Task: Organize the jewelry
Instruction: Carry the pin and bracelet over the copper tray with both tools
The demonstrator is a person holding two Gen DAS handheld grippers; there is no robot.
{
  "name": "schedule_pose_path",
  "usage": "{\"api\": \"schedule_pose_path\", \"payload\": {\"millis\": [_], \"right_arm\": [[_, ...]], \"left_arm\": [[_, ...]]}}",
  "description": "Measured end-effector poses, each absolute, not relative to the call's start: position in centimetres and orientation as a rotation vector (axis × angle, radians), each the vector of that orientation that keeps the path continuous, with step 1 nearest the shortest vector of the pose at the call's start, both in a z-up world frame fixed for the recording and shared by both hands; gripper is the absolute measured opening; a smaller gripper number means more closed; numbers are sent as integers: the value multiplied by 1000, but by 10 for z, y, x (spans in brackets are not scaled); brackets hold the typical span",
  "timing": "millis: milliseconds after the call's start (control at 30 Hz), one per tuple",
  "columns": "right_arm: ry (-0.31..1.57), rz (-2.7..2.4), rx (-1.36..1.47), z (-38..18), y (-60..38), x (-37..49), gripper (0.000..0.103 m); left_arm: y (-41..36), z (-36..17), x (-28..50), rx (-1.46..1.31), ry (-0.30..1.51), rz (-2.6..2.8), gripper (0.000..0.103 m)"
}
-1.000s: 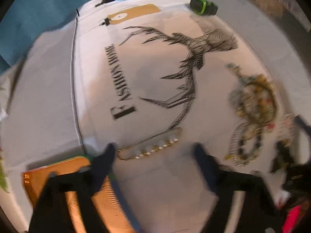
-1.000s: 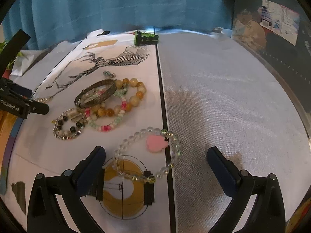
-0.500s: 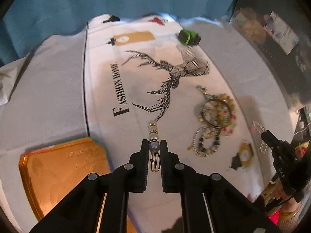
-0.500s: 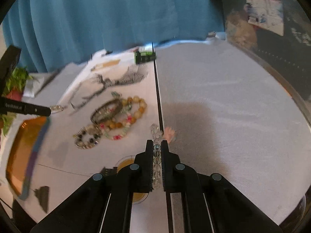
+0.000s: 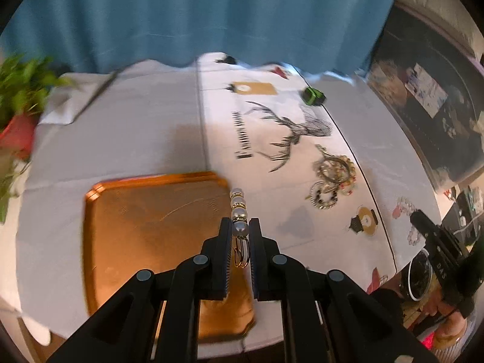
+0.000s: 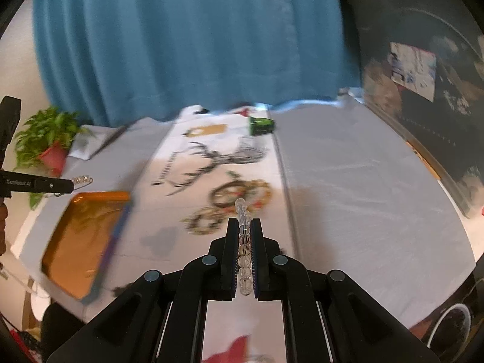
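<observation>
My left gripper point(image 5: 240, 227) is shut on a pearl-and-gold bracelet point(image 5: 238, 208), held in the air over the right edge of an orange tray point(image 5: 145, 227). The same gripper point(image 6: 71, 185) shows at the left of the right wrist view, pearls sticking out of its tip. My right gripper point(image 6: 244, 227) is shut on a clear-bead bracelet point(image 6: 243, 251), lifted above the white cloth. A heap of bead bracelets and bangles point(image 5: 332, 178) lies on the deer-print cloth point(image 5: 272, 139), and it shows blurred as a bracelet heap point(image 6: 230, 202) beyond the right gripper.
A green-and-black gadget point(image 5: 314, 95) sits at the cloth's far edge by the blue curtain point(image 5: 211, 15). A potted plant point(image 6: 45, 139) stands at the far left. Grey cloth point(image 6: 363, 196) covers the table's right half. The right-hand gripper body point(image 5: 438, 260) shows at the right edge.
Both grippers went from open to shut on their bracelets and rose from the cloth. The left one carried the pearl bracelet leftward toward the orange tray.
</observation>
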State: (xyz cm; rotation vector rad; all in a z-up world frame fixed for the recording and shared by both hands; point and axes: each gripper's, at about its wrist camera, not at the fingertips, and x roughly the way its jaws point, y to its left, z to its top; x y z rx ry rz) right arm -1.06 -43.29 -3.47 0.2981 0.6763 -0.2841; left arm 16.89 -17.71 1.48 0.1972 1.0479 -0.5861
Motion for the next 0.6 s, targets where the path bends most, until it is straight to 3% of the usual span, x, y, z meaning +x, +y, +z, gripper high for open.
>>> {"api": "schedule_pose_path", "payload": {"millis": [333, 600], "right_arm": [[661, -96, 283, -12, -325, -10, 8], [678, 7, 252, -8, -260, -2, 8]], "left_arm": [[-72, 21, 126, 127, 993, -430, 9], [-31, 15, 110, 84, 981, -387, 9]]}}
